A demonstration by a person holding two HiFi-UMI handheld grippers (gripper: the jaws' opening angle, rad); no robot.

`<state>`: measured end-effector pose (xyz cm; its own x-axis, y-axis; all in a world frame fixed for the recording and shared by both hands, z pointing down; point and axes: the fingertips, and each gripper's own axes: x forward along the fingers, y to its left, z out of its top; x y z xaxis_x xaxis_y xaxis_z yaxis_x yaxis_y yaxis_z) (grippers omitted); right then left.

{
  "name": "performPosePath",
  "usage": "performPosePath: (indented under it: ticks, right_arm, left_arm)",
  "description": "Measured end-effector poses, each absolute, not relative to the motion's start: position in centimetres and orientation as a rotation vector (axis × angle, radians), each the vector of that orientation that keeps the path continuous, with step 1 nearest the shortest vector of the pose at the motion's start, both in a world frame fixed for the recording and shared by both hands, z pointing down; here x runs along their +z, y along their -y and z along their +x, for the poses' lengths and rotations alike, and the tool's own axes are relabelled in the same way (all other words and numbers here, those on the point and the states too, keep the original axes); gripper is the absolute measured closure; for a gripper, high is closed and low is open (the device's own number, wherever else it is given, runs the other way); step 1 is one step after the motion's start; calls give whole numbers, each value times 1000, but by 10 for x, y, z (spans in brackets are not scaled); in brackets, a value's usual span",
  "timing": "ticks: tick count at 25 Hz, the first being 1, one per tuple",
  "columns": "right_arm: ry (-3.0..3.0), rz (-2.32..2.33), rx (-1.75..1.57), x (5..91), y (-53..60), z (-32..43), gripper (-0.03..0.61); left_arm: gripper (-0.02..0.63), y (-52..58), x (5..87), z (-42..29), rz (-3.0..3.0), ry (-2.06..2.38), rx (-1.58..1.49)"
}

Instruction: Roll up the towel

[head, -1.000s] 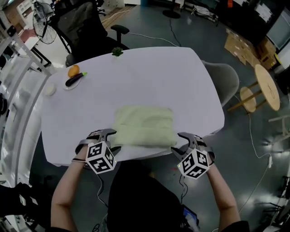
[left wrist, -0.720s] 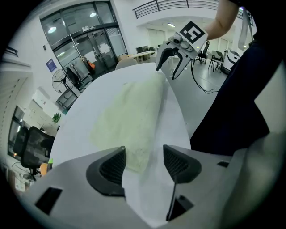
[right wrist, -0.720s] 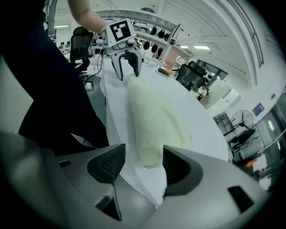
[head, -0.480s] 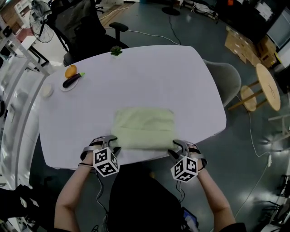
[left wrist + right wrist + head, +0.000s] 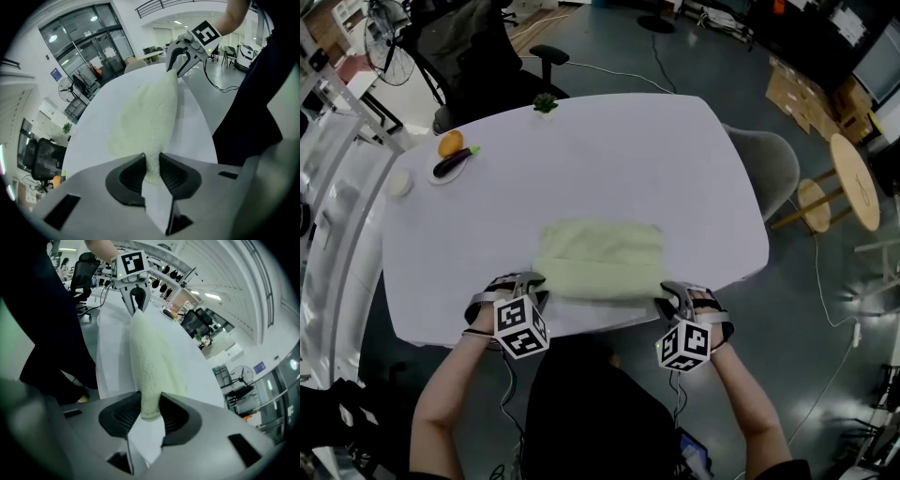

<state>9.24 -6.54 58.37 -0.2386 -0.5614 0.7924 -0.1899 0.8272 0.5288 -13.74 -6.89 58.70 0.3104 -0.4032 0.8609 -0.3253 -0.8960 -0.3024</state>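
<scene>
jaws just closing, the left gripper point(image 5: 535, 282) and right gripper point(image 5: 662, 293) each pinch a near corner of a pale green terry towel point(image 5: 600, 260).

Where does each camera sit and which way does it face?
Head view: on the head, steeply down at table, towel; both forearms show.
Left gripper view: on left gripper, along the towel toward right gripper; its jaws, just closing, pinch towel.
Right gripper view: mirrored, toward left gripper; same pinch, jaws just closing.
Both gripper views share the towel.
</scene>
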Motion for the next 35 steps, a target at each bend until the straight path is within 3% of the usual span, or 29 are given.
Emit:
performPosePath:
  ticks: [7,18,35]
  right_arm:
    - [1823,596,-528,555,50,85,449]
    - [1846,459,-478,589,-12,83,456]
    - [1881,90,292,584,45,83,451]
  left_arm:
    - [518,55,563,-145,-2409,-773,-1632]
    - [518,-24,595,-147,-2441,-738,-1722]
    - [512,42,575,-150,-2735,-398,-1891]
